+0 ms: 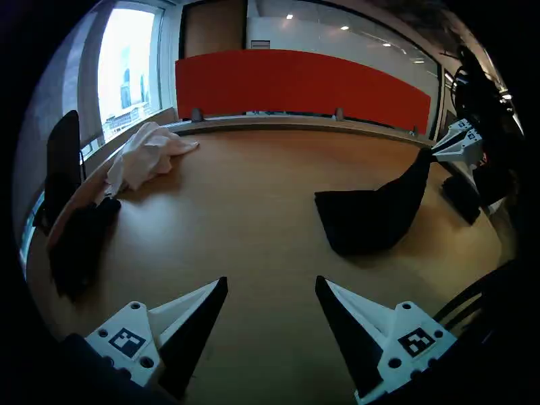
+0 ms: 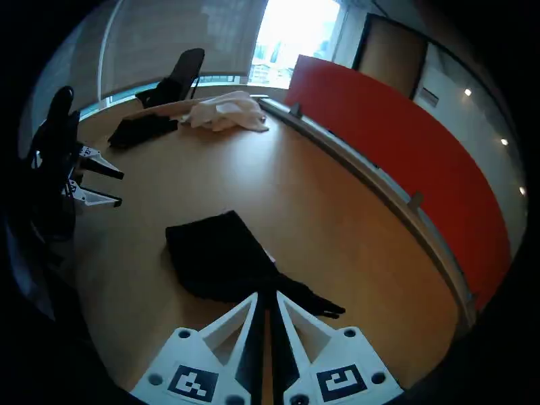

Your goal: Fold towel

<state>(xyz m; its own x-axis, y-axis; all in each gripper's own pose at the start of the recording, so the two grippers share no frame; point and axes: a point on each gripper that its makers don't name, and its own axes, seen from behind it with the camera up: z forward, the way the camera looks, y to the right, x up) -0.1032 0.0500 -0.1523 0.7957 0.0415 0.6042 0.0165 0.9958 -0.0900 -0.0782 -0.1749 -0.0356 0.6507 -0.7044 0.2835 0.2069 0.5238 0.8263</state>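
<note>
A black towel (image 1: 368, 216) lies partly folded on the wooden table (image 1: 256, 202), right of centre. One corner of it is pulled up to the right, where my right gripper (image 1: 429, 154) pinches it. In the right gripper view the towel (image 2: 216, 260) spreads just ahead of my right gripper (image 2: 266, 295), whose fingers are shut on its near corner. My left gripper (image 1: 270, 282) hovers low over bare table, open, holding nothing, well short of the towel. It also appears far left as the left gripper (image 2: 119, 186), open.
A crumpled white towel (image 1: 145, 156) (image 2: 226, 111) and a dark cloth (image 1: 81, 243) (image 2: 142, 128) lie at the table's far side by the window. A red divider (image 1: 304, 84) (image 2: 405, 155) borders the table. A black chair (image 1: 64, 165) (image 2: 179, 74) stands beyond.
</note>
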